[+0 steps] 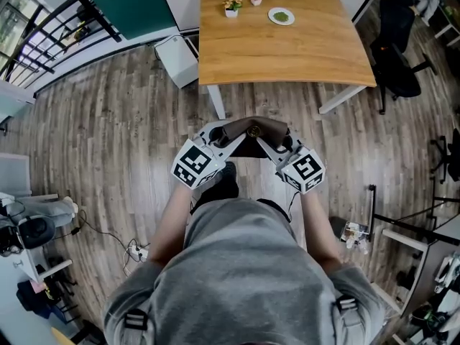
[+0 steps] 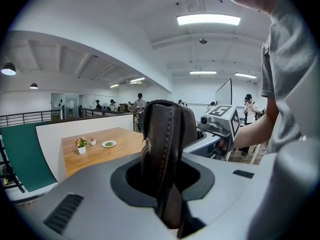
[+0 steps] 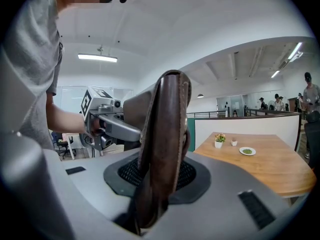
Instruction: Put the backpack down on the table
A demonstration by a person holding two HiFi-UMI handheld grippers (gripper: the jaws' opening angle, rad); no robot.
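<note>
A brown leather backpack (image 1: 252,131) hangs between my two grippers, above the wooden floor and just short of the wooden table (image 1: 287,52). My left gripper (image 1: 228,138) is shut on a brown leather strap (image 2: 162,149) of the backpack, which stands upright between its jaws. My right gripper (image 1: 272,140) is shut on another strap (image 3: 164,144) on the pack's other side. In each gripper view the other gripper shows beyond the strap: the right gripper (image 2: 221,122) and the left gripper (image 3: 104,115). The pack's lower body is hidden under the grippers.
On the table's far end stand a small potted plant (image 1: 232,6), a pink cup (image 1: 256,0) and a plate (image 1: 281,16). A white box (image 1: 177,59) sits by the table's left leg. Black office chairs (image 1: 399,45) stand at the right. Cables (image 1: 133,249) lie on the floor.
</note>
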